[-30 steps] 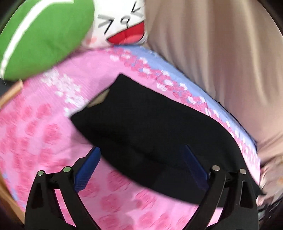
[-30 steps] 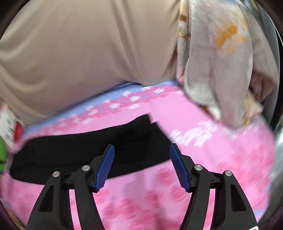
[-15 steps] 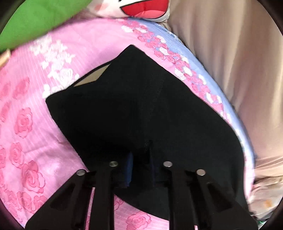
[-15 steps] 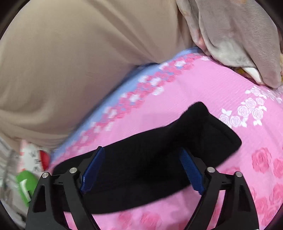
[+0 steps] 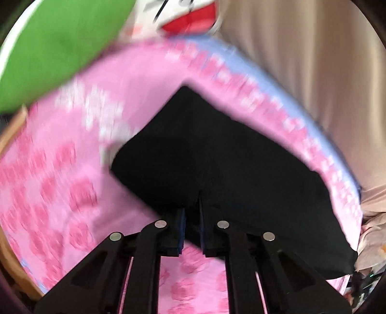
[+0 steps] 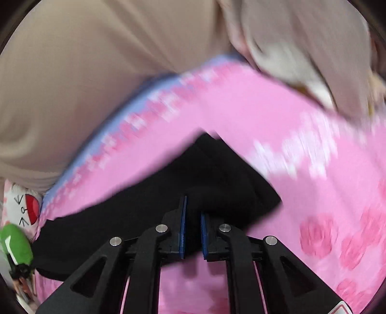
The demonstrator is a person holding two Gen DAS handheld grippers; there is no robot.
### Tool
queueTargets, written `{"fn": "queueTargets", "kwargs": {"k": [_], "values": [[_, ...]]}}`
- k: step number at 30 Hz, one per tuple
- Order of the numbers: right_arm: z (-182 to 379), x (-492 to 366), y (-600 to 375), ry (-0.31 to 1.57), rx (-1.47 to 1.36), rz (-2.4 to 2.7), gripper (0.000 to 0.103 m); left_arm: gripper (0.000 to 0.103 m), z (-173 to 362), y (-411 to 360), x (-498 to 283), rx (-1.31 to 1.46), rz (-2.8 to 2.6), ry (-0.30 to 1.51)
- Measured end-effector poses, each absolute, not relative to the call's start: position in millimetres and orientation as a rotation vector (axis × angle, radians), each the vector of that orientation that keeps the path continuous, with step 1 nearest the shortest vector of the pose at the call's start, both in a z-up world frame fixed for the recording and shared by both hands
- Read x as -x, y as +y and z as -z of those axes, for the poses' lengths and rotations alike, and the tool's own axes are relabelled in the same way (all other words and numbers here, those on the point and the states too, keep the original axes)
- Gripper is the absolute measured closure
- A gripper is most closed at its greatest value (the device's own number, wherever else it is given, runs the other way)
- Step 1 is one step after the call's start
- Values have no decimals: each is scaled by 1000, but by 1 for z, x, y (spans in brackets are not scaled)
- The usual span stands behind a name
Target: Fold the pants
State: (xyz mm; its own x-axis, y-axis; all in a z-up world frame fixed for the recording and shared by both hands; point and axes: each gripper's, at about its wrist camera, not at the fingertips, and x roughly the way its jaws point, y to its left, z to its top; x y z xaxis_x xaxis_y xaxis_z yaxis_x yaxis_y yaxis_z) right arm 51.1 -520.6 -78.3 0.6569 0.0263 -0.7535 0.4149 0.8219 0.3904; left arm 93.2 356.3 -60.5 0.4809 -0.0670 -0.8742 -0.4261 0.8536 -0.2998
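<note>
Change since the earlier frame: your left tongs [image 5: 192, 224] stood wide a second ago and are now pinched together on the near edge of the black pants [image 5: 217, 157]; your right tongs [image 6: 192, 228] have just been closing and now have a fold of the same cloth between their blue pads.
Left tongs: narrow, gripping the pants' near hem, black fabric bunched between the pads.
Right tongs: narrow, clamped on the near edge of the pants [image 6: 212, 174] close to their right-hand end.
Pants: lying flat and partly folded on the pink rose-print bedsheet [image 5: 60, 169], one corner pointing away from you in each wrist view.
Bedsheet: pink with a blue floral border [image 6: 115, 123] along the far side; blurred by motion.
Beyond the bed, left view: a green cushion [image 5: 60, 46] and a white plush with a red mouth [image 5: 188, 19] at the far corner.
Beyond the bed, both views: a beige curtain [image 6: 96, 60] hangs just behind the border.
Far right, right view: a heap of pale printed cloth [image 6: 301, 48] resting on the sheet.
</note>
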Motion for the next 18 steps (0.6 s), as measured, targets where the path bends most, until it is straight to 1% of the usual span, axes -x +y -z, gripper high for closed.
{"fn": "queueTargets", "kwargs": {"k": [1,2,3,4,5,7,8,9,10,11,12,15,17,18], "values": [[85,-37,-525,796,-619,214,92,90,68,357,-88,533,-248,1066],[83,-29,-528,772,-632,221,86,89,69,356,-83,532,-253,1055],[79,-22,-527,762,-630,240,84,85,68,353,-76,516,-263,1046],[74,-15,-526,754,-613,254,81,78,62,350,-67,480,-296,1031],[67,-8,-524,742,-588,268,78,75,56,345,-59,446,-315,1012],[54,-1,-523,729,-546,283,77,75,37,331,-47,331,-395,966],[49,0,-522,719,-532,283,70,74,30,324,-44,285,-423,946],[43,-1,-522,707,-515,283,63,71,23,315,-40,249,-438,924],[37,-5,-520,695,-497,285,50,63,15,305,-35,227,-434,895],[30,-15,-518,695,-449,297,43,60,9,295,-33,219,-426,870],[26,-24,-514,702,-406,309,43,57,4,288,-34,218,-420,854],[27,-56,-517,750,-313,287,43,55,-4,250,-30,185,-375,809],[38,-82,-520,798,-274,277,42,49,-3,223,-36,163,-323,803],[44,-91,-521,823,-253,286,43,44,-1,211,-39,155,-304,802]]}}
